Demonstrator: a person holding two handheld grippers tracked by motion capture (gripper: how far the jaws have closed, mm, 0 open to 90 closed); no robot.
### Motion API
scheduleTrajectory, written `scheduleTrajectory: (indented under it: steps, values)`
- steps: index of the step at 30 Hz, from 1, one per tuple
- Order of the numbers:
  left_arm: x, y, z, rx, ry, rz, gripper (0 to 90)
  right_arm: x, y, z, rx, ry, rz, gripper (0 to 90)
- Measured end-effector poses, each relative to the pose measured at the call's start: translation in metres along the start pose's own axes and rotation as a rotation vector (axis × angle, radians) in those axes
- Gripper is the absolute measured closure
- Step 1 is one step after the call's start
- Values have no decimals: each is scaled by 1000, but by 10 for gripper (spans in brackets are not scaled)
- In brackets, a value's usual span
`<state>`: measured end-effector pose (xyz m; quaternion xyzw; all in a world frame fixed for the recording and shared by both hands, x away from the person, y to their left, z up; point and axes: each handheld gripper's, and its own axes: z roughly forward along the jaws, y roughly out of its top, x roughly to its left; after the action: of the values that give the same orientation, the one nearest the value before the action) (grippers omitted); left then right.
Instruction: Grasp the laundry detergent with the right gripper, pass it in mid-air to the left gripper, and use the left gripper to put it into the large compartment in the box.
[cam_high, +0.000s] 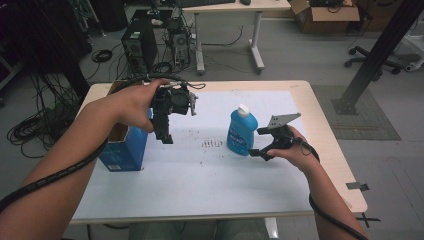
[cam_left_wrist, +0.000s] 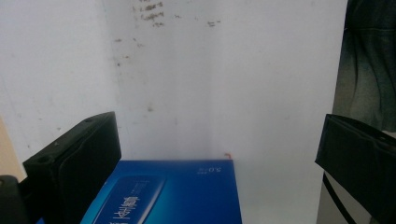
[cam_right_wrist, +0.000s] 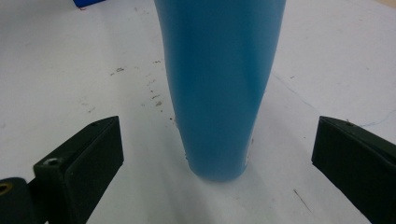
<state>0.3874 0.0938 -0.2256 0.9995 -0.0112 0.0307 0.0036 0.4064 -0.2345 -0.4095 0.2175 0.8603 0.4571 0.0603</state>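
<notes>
Tipping is the main risk: the blue bottle (cam_high: 242, 130) stands upright near the middle of the white sheet (cam_high: 200, 175), tall on a narrow base, and the right gripper (cam_high: 260, 143), jaws spread wide and empty, sits low beside it. A pad striking one side first could topple it toward the open blue box (cam_high: 125, 147), above which the left gripper (cam_high: 166, 134) hovers, also released.

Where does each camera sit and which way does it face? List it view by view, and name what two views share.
High view: above the person's side, looking forward and down on the table; both forearms, left claw, right claw show.
Left gripper view: rides the left claw, looking down at the blue box; two black jaws apart.
Right gripper view: rides the right claw, low, facing the blue bottle; jaws apart, either side.
Shared: the bottle and the box both appear in the high view too.
</notes>
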Motion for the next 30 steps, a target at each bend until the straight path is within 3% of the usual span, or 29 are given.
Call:
scheduleTrajectory:
  steps: [30]
  values:
    - [-1, -2, 3, 17, -7, -5, 2, 1, -7, 20, -120, -51, 52, 15]
